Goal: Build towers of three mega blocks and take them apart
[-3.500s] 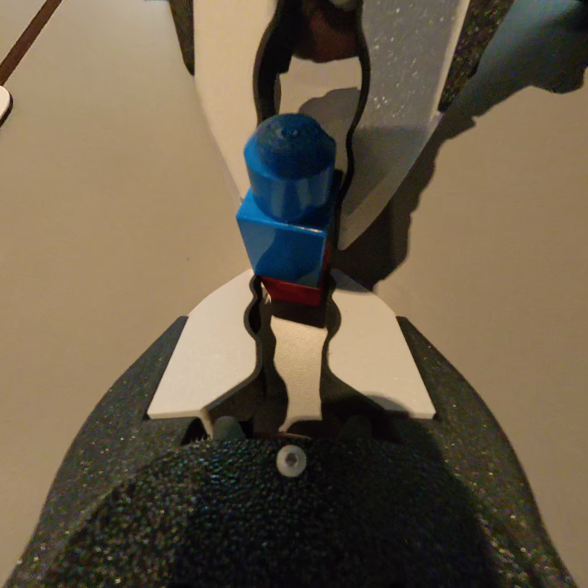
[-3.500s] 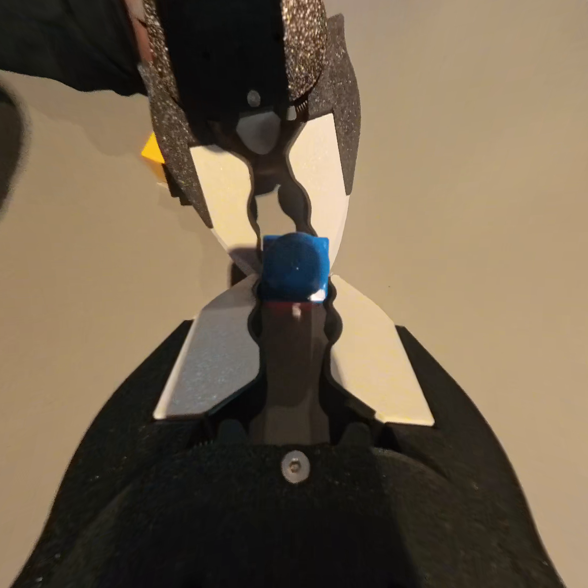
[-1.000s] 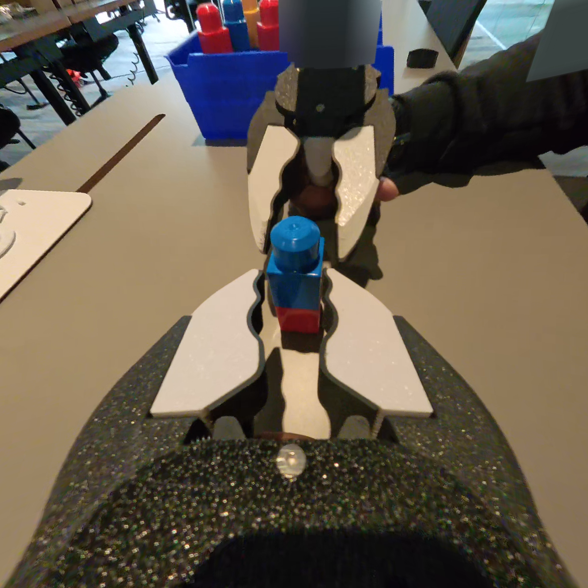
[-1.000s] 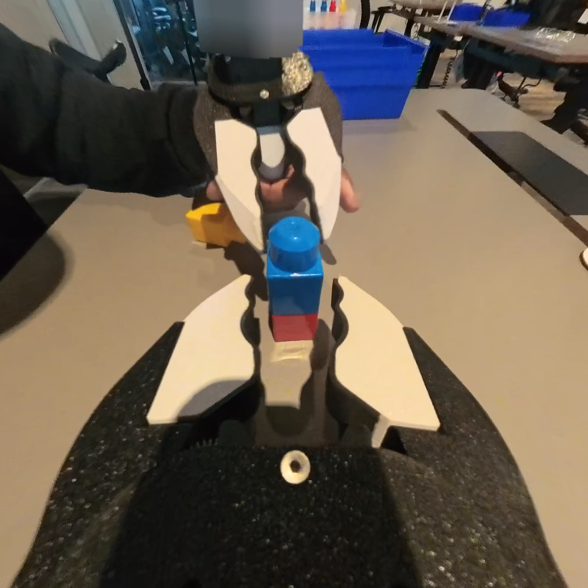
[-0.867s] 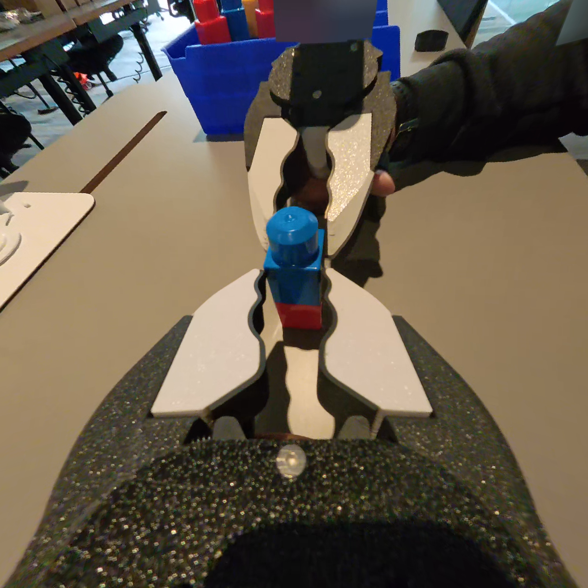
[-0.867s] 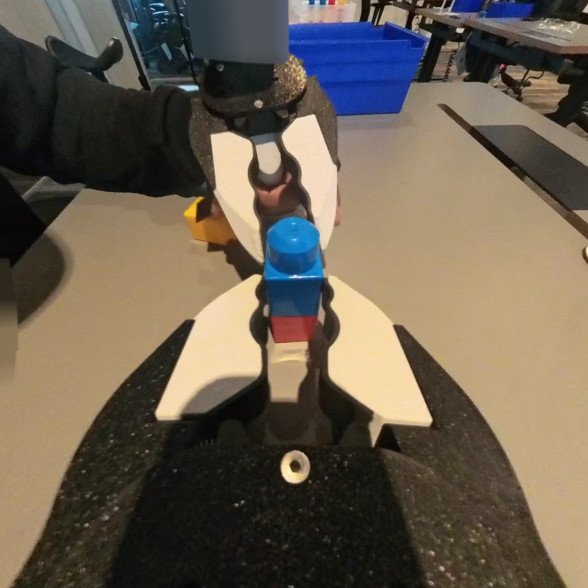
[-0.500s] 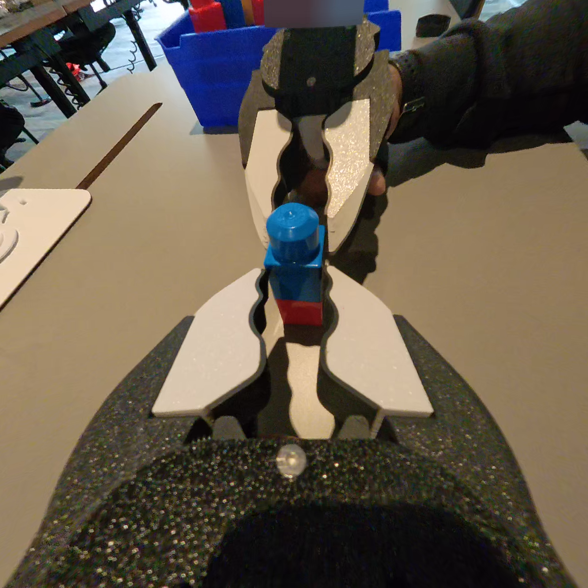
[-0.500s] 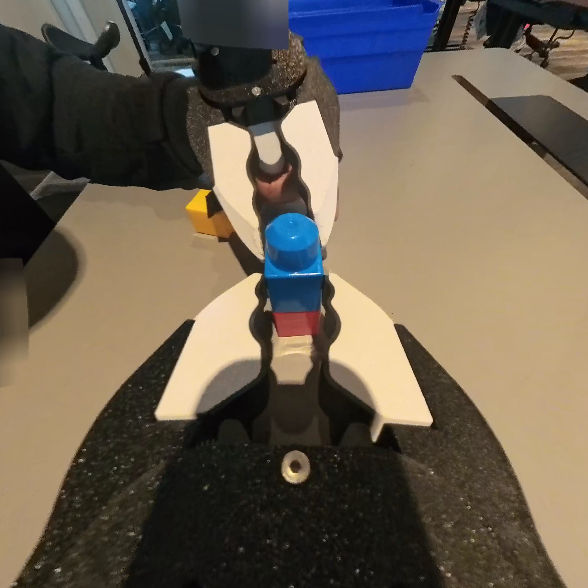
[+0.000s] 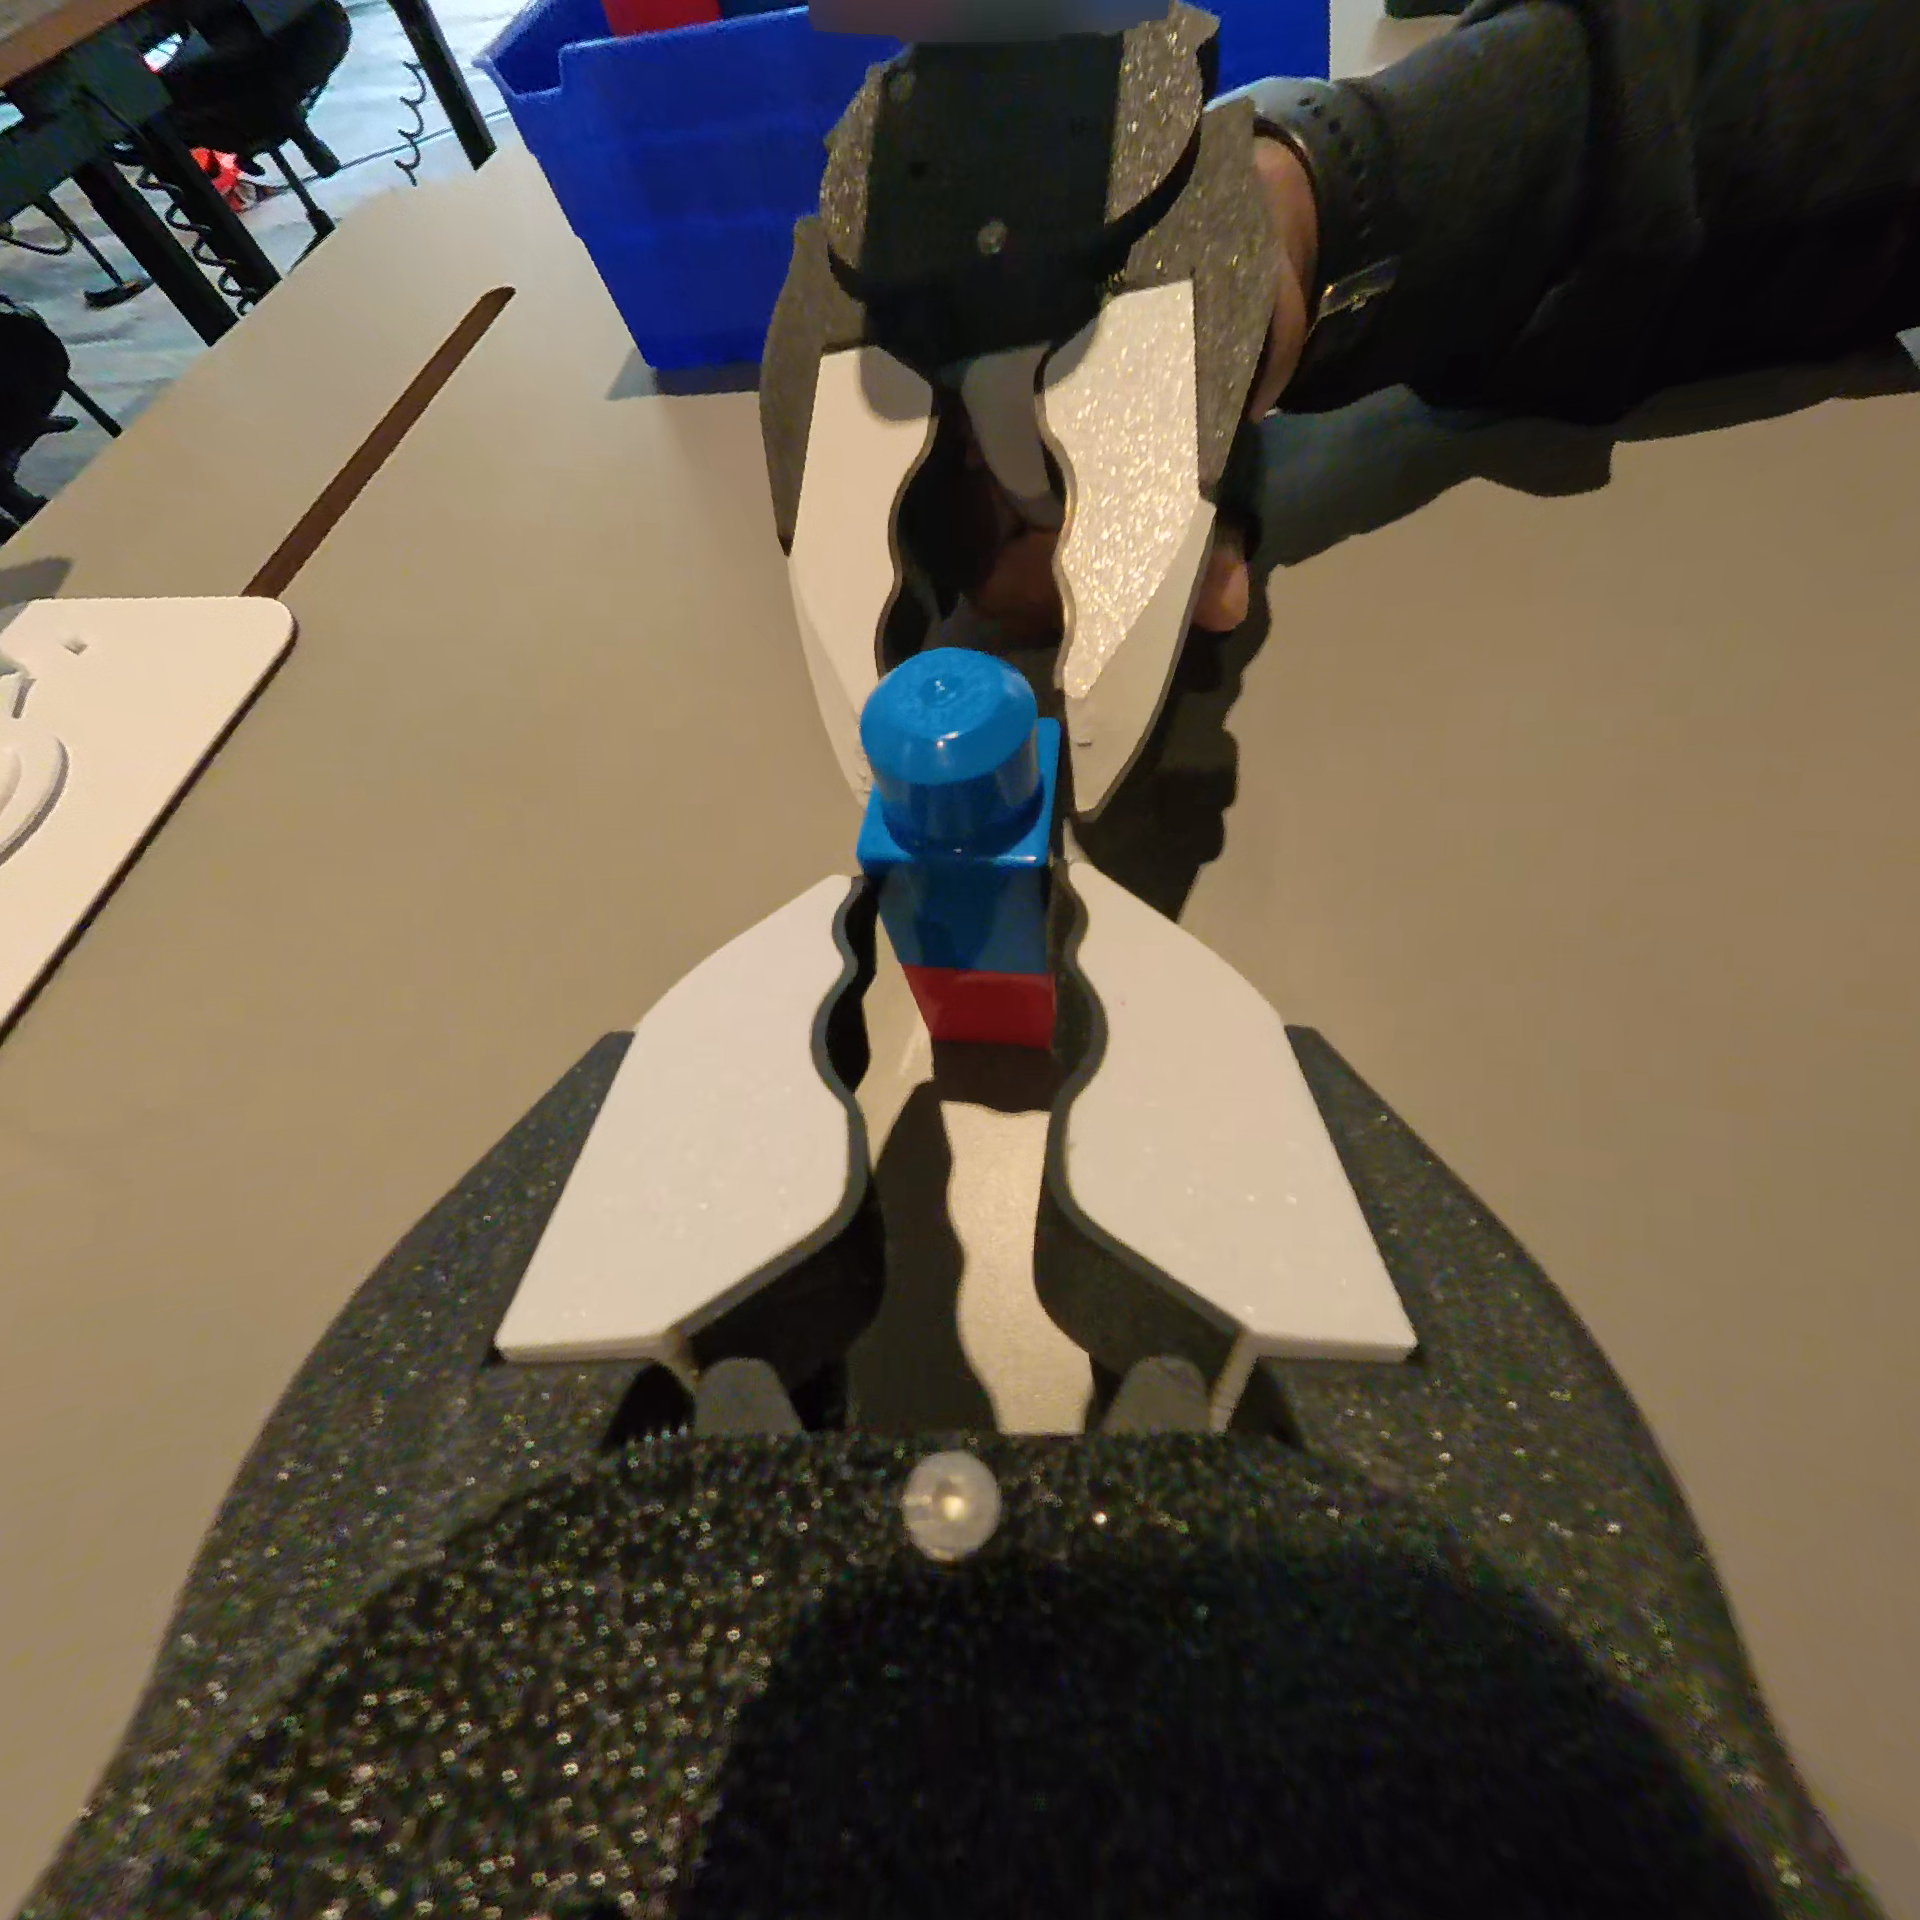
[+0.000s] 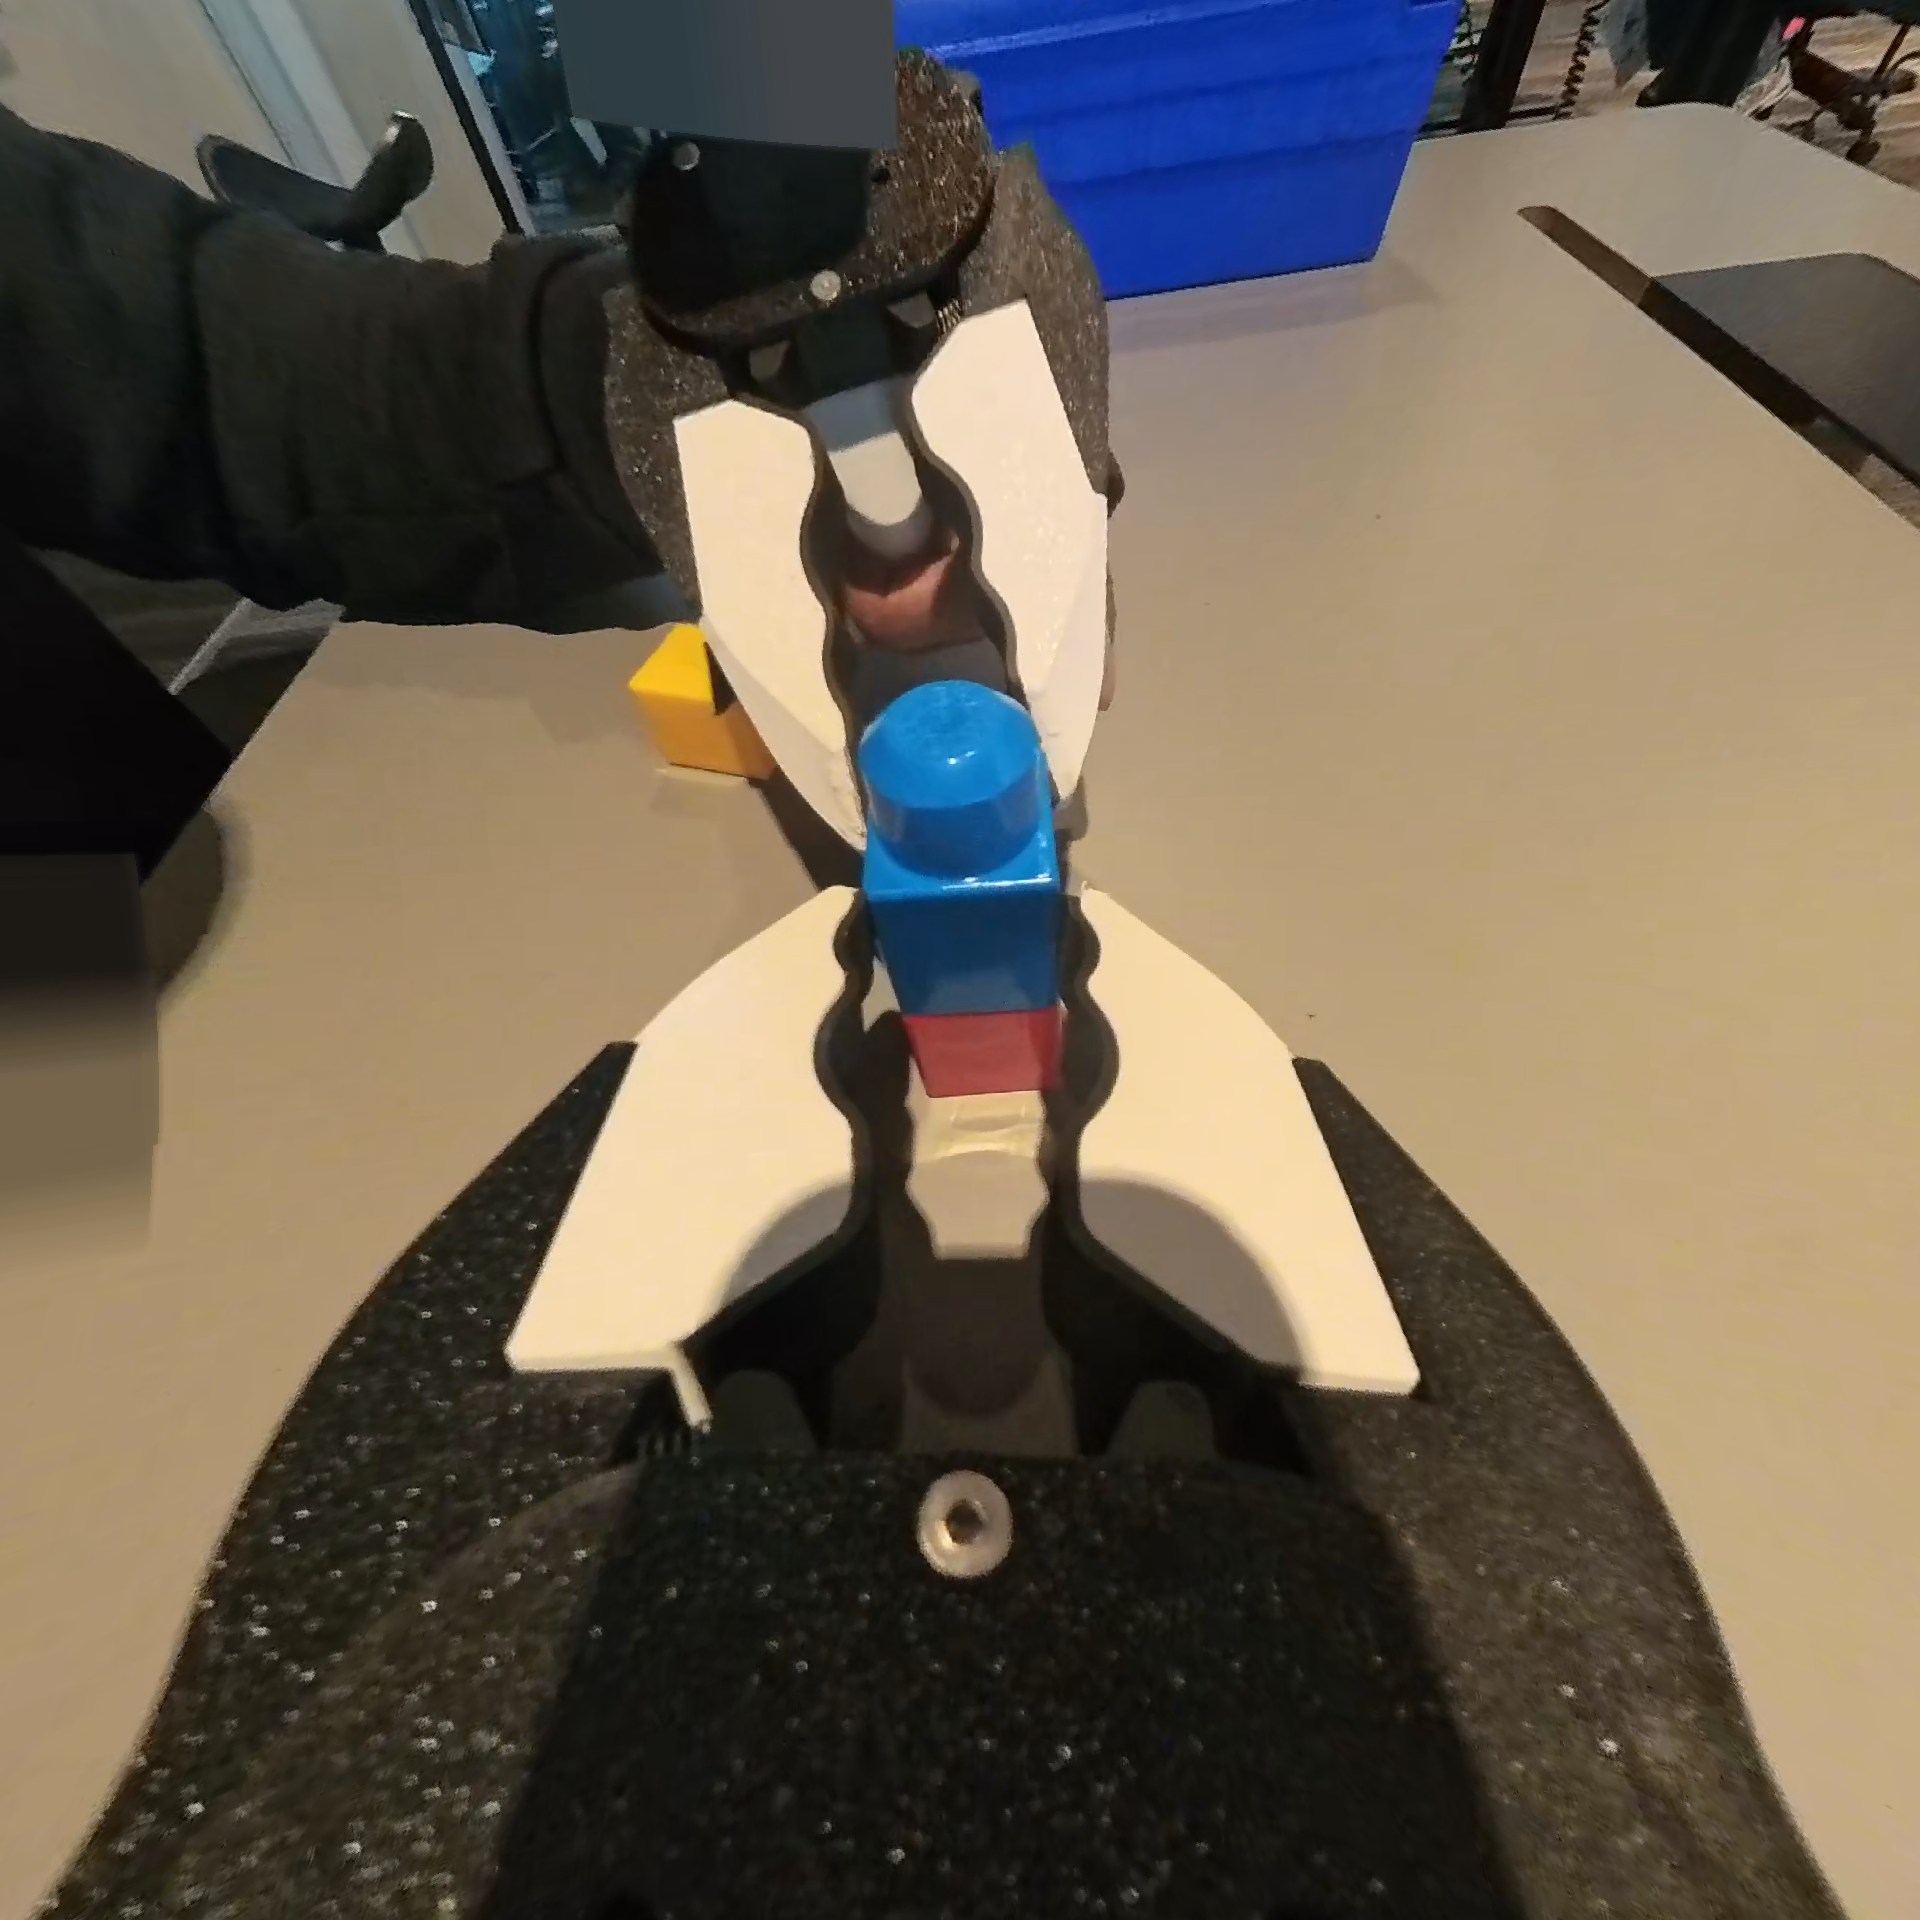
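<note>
Gripping a small tower (image 9: 966,935), blue block (image 9: 956,769) on red block (image 9: 987,1003), over the counter (image 9: 520,831), with the left gripper (image 9: 961,883) jaws narrow and snug on its sides from 6 o'clock. Pinched the same way from 12 o'clock by the right gripper (image 10: 961,899), jaws narrow too. Off at 10 o'clock in the right wrist view, a yellow block (image 10: 686,717) lying on the counter.

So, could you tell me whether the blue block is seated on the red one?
Seated: the blue block sits flush on the red block, no gap visible.
</note>
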